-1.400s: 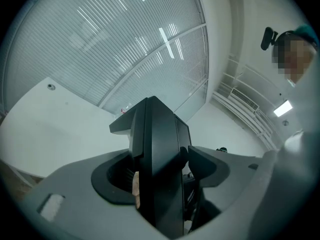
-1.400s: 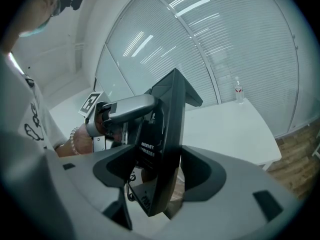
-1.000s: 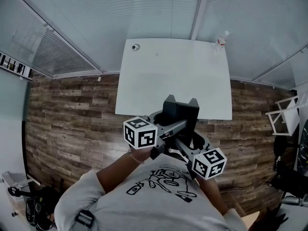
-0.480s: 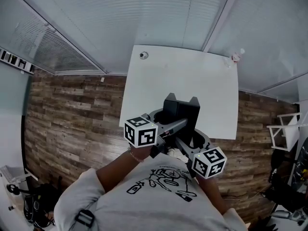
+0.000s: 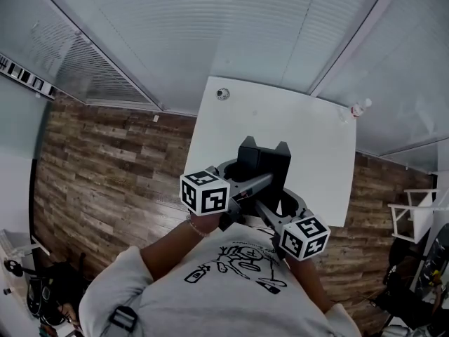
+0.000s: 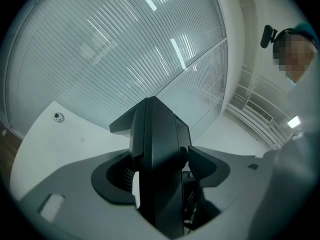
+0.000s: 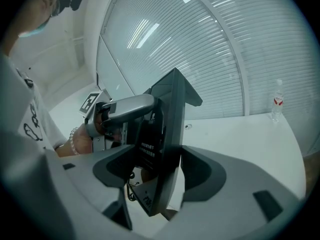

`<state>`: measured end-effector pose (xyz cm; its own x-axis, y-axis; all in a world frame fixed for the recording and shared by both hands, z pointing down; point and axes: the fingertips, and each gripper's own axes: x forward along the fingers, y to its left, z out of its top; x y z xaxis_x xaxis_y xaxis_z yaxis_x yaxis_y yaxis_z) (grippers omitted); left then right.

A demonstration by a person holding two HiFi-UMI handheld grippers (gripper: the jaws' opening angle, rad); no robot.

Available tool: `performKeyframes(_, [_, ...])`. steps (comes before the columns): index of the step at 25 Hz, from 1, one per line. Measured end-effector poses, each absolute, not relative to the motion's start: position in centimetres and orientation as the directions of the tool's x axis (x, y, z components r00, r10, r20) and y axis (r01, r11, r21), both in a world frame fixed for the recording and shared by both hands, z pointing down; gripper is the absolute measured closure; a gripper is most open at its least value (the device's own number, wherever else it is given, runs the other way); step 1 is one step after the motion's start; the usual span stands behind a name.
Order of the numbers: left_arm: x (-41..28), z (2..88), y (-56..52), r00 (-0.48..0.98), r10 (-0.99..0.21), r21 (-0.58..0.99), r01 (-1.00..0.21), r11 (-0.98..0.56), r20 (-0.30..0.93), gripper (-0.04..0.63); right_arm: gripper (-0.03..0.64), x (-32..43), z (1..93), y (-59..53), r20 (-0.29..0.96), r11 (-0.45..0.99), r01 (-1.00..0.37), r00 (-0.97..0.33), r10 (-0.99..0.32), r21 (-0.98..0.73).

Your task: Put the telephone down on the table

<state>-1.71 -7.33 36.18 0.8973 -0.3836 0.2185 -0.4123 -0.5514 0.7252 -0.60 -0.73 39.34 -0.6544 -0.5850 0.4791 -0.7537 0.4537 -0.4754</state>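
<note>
Phone (image 5: 264,166) aloft by near edge of table (image 5: 295,118), upright. Left gripper (image 6: 160,176) and right gripper (image 7: 160,176) both clamp it, jaws wide. Carry step, apparently. Next: reach over tabletop, lower level, release.

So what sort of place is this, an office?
Probably an office or meeting room: wall panels covered by slatted blinds, a wood-plank floor, and a plain white table with a water bottle at its far corner.

Left gripper (image 6: 161,171) and right gripper (image 7: 159,171) converge before the chest, both clamped on the telephone (image 5: 265,161).
</note>
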Motion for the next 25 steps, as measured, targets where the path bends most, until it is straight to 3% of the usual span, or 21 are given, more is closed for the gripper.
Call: performKeyframes(25, [2.7, 36.3, -8.0, 0.880, -0.416, 0.735, -0.436, -0.520, 0.228, 0.272, 0.344, 4.1, 39.3, -1.4, 0.483, 0.473, -0.734, -0.678, -0.554, -0.487])
